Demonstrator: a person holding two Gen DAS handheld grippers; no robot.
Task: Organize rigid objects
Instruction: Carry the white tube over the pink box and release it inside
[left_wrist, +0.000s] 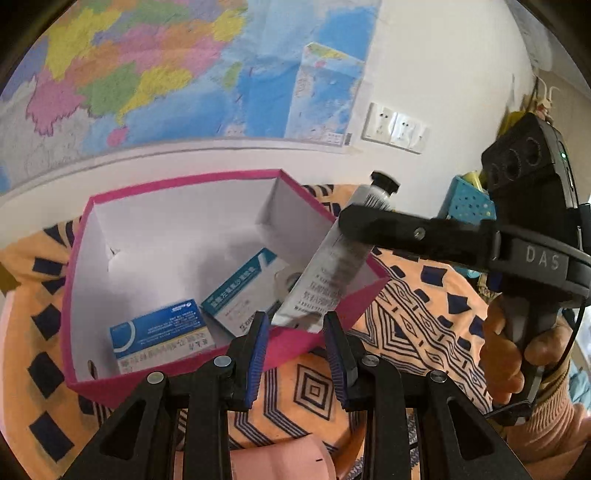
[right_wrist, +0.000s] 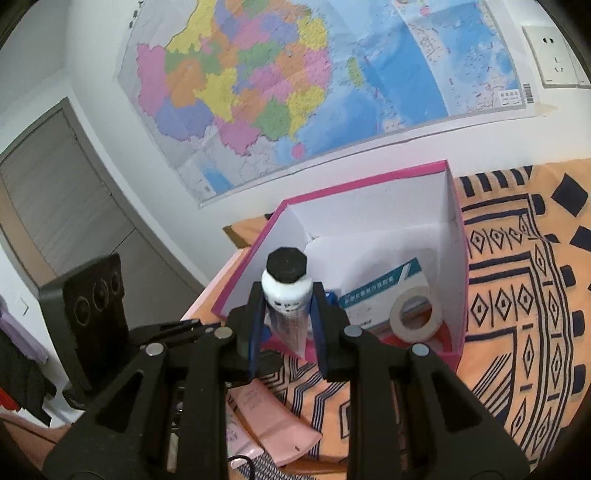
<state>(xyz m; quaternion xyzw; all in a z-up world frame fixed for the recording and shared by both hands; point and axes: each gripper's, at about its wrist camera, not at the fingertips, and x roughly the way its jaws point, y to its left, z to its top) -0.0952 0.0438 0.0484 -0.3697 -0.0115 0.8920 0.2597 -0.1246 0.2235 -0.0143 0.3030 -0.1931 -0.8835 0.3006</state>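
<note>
Right tool (right_wrist: 288, 314) clenched on white tube (right_wrist: 286, 310), above pink box (left_wrist: 88, 236) rim at 3 o'clock. Left tool (left_wrist: 295, 332) closed, empty. Next, likely: lower tube in, release.

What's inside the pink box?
Inside the pink box are two blue-and-white medicine boxes and a roll of white tape. The white tube in the right gripper hides part of the floor.
</note>
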